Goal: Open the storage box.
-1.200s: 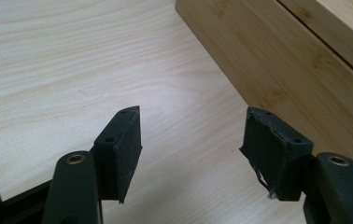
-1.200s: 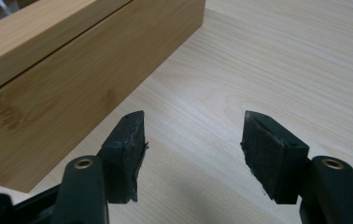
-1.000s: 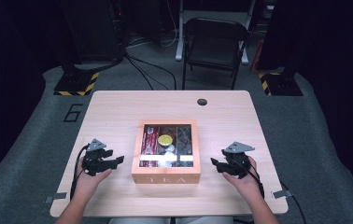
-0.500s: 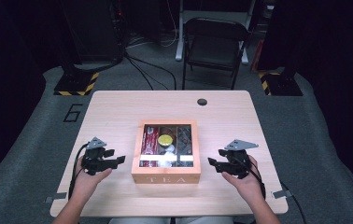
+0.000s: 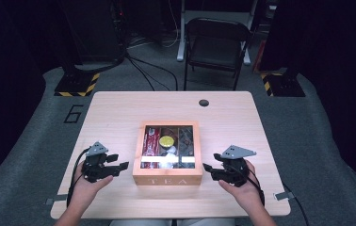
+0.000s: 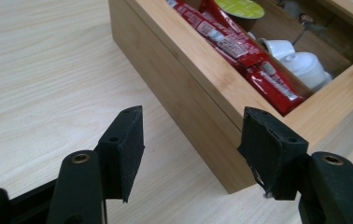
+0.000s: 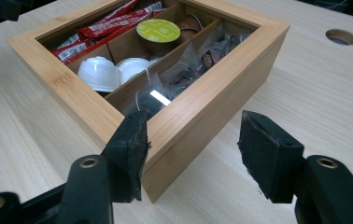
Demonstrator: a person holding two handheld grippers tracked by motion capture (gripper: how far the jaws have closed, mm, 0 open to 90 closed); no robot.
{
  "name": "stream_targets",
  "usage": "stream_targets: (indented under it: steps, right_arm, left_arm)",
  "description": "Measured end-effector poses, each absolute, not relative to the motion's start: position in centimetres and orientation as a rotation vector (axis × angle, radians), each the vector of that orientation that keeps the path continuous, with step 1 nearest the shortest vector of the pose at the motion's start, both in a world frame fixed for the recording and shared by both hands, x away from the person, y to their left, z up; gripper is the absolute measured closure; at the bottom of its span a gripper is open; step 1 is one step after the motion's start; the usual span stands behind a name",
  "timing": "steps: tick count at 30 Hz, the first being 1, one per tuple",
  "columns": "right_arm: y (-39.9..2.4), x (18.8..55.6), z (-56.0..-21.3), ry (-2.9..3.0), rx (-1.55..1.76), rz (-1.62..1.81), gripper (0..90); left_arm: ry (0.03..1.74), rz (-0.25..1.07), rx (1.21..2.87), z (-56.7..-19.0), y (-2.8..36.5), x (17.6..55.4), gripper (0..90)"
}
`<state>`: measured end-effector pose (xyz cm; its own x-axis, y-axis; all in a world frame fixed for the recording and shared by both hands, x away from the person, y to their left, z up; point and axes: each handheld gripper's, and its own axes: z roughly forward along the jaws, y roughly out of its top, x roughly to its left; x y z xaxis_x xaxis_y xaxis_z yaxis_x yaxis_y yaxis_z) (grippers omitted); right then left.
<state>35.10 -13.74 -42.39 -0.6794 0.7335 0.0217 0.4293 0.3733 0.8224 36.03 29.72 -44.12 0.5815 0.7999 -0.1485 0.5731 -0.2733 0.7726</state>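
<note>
In the high view, a square bamboo tea box with a glass-windowed lid point(image 5: 167, 153) sits mid-desk point(image 5: 119, 117), holding red sachets point(image 5: 149, 142) at its left, a lime-topped capsule point(image 5: 167, 141) in the middle and dark sachets point(image 5: 186, 137) at its right; both claws have lifted slightly since a second ago. The left claw point(image 5: 118, 165) hovers just left of the box and the right claw point(image 5: 209, 168) just right, each with jaws apart and empty. The left gripper view shows the box's near-left corner point(image 6: 233, 154) ahead of the gap, and the right gripper view shows white capsules point(image 7: 99, 72) inside and the near-right corner point(image 7: 158, 165) beside its left-hand jaw.

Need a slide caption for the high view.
Left tool and right tool, both open, flank a wooden tea box on the table.
</note>
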Motion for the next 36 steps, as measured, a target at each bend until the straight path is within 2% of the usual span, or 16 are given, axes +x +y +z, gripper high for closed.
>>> stream_targets:
  steps: [6,14,22,28,36]
  right_arm:
    - [-13.5,34.4,-42.4,2.28,1.01,1.242,41.4]
    - [-13.2,33.6,-42.4,2.326,0.985,1.263,46.7]
    - [-12.7,32.6,-42.3,2.333,0.934,1.239,49.1]
    - [-12.4,32.7,-43.6,2.366,0.932,1.245,49.0]
    - [-11.5,33.0,-45.7,2.429,0.913,1.157,50.6]
  left_arm:
    - [1.068,0.323,1.965,-44.2,29.5,35.2,39.7]
    - [1.037,0.316,1.999,-43.8,28.9,34.3,40.4]
    - [1.005,0.307,1.965,-44.2,28.5,33.3,40.2]
    - [0.983,0.334,1.954,-44.5,28.5,33.0,40.2]
    - [0.951,0.294,2.012,-45.7,28.2,33.1,43.0]
